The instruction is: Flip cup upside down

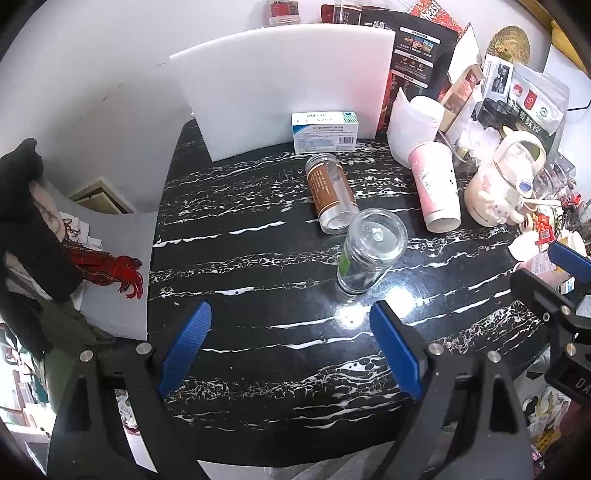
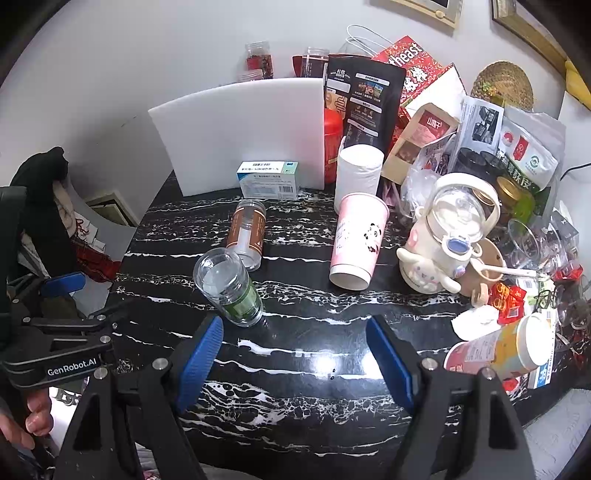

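Black white-veined marble table [image 1: 258,332] against a pale wall [image 1: 110,92]; possibly picture frames [image 2: 436,9] hang above.

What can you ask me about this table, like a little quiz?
1. True or false: the left gripper and the right gripper are both shut.
2. The jar nearest the grippers has a label that is: A red, B green, C yellow.
3. Fill in: the box sits in front of the white ___.
Key: 1 false, both are open and hold nothing. 2 B. 3 board.
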`<action>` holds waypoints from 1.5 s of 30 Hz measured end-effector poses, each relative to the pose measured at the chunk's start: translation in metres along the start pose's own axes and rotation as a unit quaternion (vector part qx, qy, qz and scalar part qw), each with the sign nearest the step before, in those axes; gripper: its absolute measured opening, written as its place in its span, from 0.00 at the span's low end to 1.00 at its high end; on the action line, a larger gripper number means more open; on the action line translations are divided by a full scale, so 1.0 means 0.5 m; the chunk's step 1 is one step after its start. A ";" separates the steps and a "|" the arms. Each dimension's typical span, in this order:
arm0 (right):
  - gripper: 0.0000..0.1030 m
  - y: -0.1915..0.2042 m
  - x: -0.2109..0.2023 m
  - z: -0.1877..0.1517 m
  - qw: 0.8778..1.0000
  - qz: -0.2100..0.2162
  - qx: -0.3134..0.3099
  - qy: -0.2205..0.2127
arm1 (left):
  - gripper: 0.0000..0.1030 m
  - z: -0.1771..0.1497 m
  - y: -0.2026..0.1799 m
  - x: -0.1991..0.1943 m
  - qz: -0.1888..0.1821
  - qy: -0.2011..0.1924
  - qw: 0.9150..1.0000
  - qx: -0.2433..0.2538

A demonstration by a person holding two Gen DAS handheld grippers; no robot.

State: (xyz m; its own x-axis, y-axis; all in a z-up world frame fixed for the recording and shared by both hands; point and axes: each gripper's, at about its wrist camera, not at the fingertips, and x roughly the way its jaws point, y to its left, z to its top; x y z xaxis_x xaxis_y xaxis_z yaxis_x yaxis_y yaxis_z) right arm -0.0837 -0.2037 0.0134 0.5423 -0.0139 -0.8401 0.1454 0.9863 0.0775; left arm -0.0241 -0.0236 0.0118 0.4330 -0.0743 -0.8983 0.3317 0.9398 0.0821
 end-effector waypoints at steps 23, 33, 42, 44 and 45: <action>0.78 0.003 0.002 0.000 1.000 -0.001 -0.002 0.002 | 0.85 -0.007 0.004 0.010 0.001 0.010 1.000 -0.007; 0.78 0.004 0.002 0.001 1.000 -0.001 -0.003 0.002 | 0.85 -0.008 0.004 0.011 0.000 0.011 1.000 -0.008; 0.78 0.003 0.002 0.001 1.000 -0.001 -0.003 0.002 | 0.85 -0.008 0.007 0.012 -0.002 0.015 1.000 -0.011; 0.78 0.003 0.002 0.001 1.000 -0.001 -0.003 0.003 | 0.85 -0.008 0.007 0.013 -0.002 0.015 1.000 -0.012; 0.78 0.004 0.002 0.001 1.000 -0.001 -0.003 0.003 | 0.85 -0.008 0.007 0.013 -0.002 0.015 1.000 -0.012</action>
State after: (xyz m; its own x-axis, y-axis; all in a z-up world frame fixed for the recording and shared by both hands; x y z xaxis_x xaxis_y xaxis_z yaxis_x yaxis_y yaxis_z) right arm -0.0827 -0.2020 0.0128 0.5377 -0.0144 -0.8430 0.1410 0.9873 0.0731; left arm -0.0235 -0.0194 0.0044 0.4068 -0.0682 -0.9109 0.3134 0.9471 0.0690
